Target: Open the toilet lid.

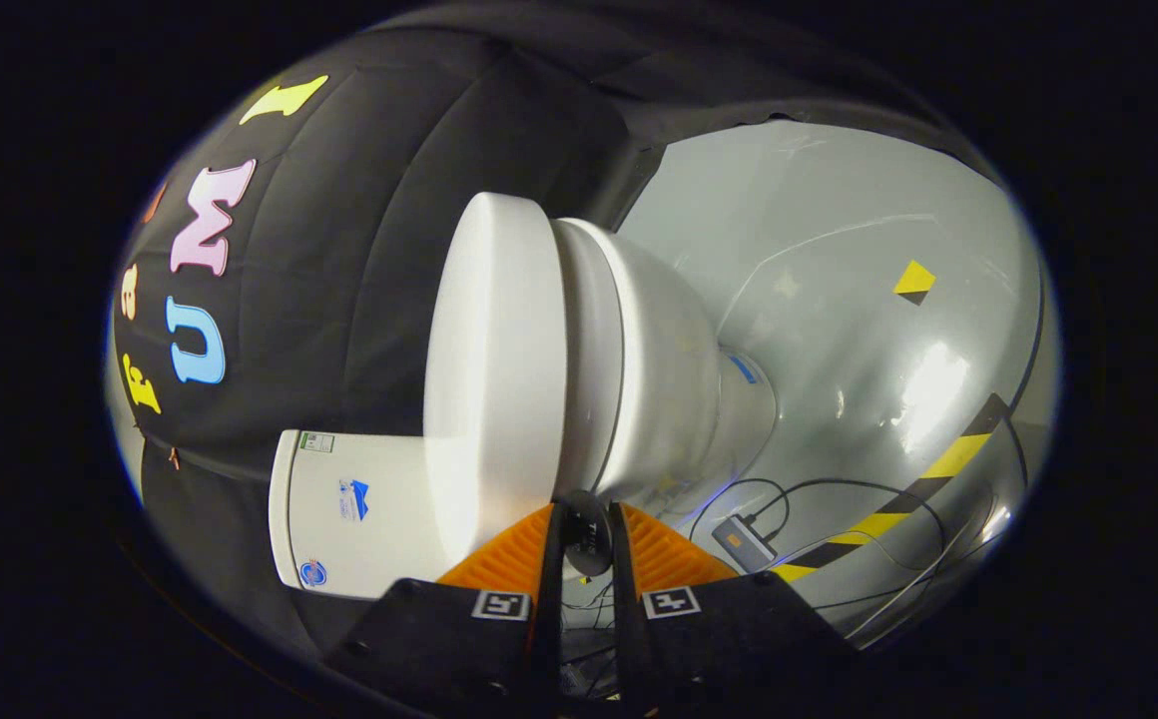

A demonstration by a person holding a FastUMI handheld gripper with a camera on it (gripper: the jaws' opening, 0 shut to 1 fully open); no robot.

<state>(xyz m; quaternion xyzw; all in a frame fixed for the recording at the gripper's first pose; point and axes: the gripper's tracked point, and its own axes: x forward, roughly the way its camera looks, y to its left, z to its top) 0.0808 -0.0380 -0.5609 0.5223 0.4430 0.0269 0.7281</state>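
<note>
The gripper (pixel 587 529) was nearly closed, a narrow gap between its orange fingers (pixel 504 564); whether they gripped anything could not be determined. The toilet lid (pixel 489 379), down on the bowl (pixel 659 369), lay just ahead, its edge facing the fingers. Open floor (pixel 839 300) lay right.

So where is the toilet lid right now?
In the gripper view, the toilet lid lies closed against the bowl, just ahead of the nearly closed orange fingers, with the tank behind it.
</note>
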